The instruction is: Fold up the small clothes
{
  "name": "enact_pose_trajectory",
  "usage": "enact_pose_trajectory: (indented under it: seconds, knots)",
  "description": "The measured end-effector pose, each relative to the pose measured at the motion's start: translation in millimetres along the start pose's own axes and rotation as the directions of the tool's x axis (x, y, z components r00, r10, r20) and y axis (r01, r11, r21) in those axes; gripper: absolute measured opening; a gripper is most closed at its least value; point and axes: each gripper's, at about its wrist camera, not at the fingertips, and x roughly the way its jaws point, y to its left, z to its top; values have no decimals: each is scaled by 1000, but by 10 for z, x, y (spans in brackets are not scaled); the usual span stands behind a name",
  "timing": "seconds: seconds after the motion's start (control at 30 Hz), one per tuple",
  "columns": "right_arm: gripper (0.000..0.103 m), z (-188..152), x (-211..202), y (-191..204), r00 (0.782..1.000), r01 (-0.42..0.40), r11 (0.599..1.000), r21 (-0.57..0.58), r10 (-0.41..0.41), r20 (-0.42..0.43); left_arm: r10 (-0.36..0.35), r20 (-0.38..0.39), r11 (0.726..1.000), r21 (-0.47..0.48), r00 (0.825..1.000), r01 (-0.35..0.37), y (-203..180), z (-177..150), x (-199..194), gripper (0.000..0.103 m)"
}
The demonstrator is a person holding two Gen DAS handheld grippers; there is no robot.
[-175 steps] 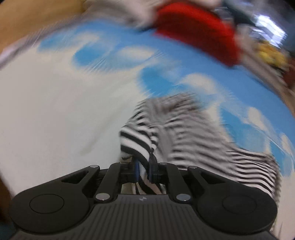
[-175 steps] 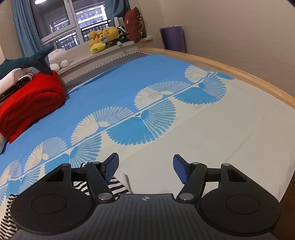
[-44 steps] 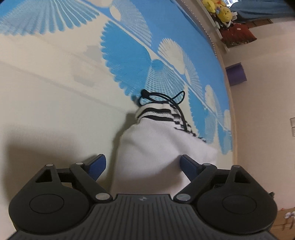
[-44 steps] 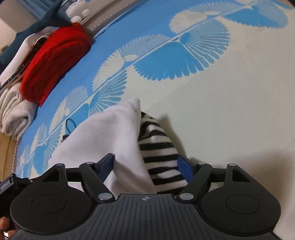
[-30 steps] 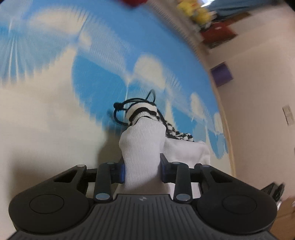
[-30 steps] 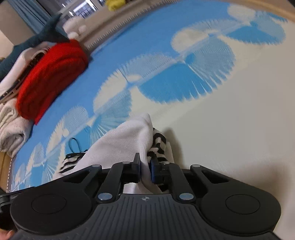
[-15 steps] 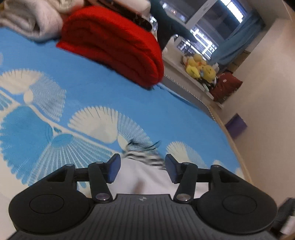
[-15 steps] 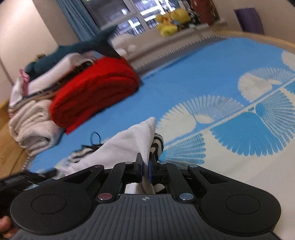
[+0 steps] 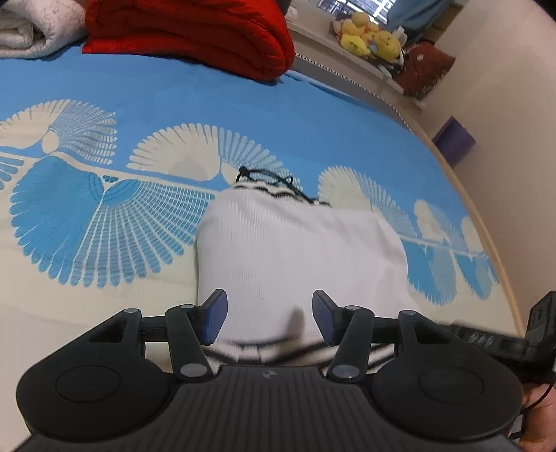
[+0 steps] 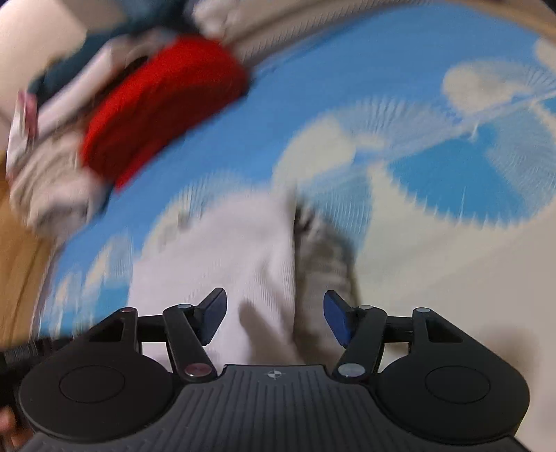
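Left claw spread, right claw spread, neither pinching. Folded garment lies on bed straight ahead between both, long axis pointing away.

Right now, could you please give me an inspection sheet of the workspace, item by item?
Surface: bed sheet, blue and cream fan print.
Job's things: folded garment, white side up, striped edges showing, flat on the sheet.
Clutter: red blanket and pale blanket at the far edge.
Grippers: left tongs open over the garment; right tongs open, view blurred.
Cables: black drawstring at the garment's far end.
Surroundings: yellow plush toys on the sill, purple box.
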Motion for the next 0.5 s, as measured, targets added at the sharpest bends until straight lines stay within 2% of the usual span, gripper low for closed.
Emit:
enact_pose_trajectory:
  seconds: [0.03,0.07,0.1,0.2,0.23,0.27,0.3,0.4,0.47,0.5]
  knots:
    - [50,-79,21,-4,999,5,1000,-18,-6,-43,9,-6,1000,4,1000,-9,-20,-36,-18,60]
    - [9,-138,23,-5,998,15,999,-35,-17,-64,20,-18,1000,7,1000,-20,-33,-78,-10,60]
    - [0,-190,-9,-16,998,27,999,-45,-30,-63,33,-34,999,12,999,-32,-41,-128,-8,60]
    - [0,-220,-304,-52,997,37,999,23,-38,67,92,-106,995,40,990,-88,-53,-322,65,61]
    - [0,-241,-368,-54,994,54,998,32,-57,89,107,-129,994,45,986,-102,-40,-390,109,67]
    - [0,-278,-392,-63,991,91,995,40,-94,98,118,-145,993,43,982,-113,-22,-450,146,68]
    - [1,-319,-374,-86,986,129,990,50,-133,96,134,-154,991,46,979,-129,-9,-490,165,68]
    - [4,-463,-171,-105,974,227,974,22,-227,-9,170,-123,985,56,978,-164,-14,-502,57,67]
    - [8,-536,-232,-66,957,288,957,43,-289,7,155,-92,987,60,984,-149,-53,-485,-70,67]
    - [9,-543,-325,-37,965,254,965,69,-257,43,146,-79,988,58,986,-142,-74,-480,-119,67]
